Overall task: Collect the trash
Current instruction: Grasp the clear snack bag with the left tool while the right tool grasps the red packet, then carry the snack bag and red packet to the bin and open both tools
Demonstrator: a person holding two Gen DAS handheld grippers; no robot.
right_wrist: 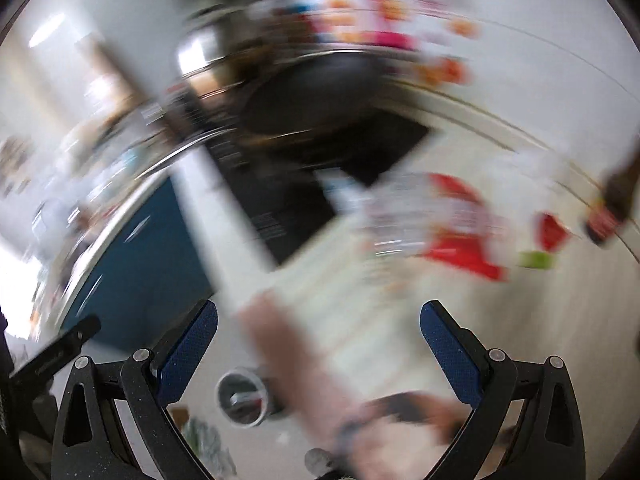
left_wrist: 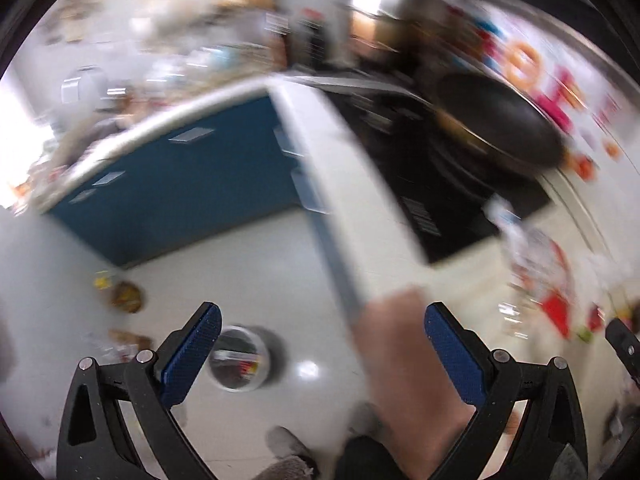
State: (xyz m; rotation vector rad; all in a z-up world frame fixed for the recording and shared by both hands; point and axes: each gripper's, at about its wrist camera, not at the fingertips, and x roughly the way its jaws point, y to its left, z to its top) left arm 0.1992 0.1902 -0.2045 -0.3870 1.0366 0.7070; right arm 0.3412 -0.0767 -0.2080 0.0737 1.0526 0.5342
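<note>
Both views are blurred by motion. My left gripper is open and empty, above the floor beside the white counter. A round white trash bin stands on the floor below, with wrappers inside. Red and white wrappers lie on the counter to the right. My right gripper is open and empty, over the counter edge. The bin shows below it, and the red and white wrappers lie ahead on the counter, with a green scrap beside them.
A black cooktop with a dark pan sits on the counter. Blue cabinet fronts stand behind the floor. Scraps lie on the floor at left. A dark bottle stands at the right.
</note>
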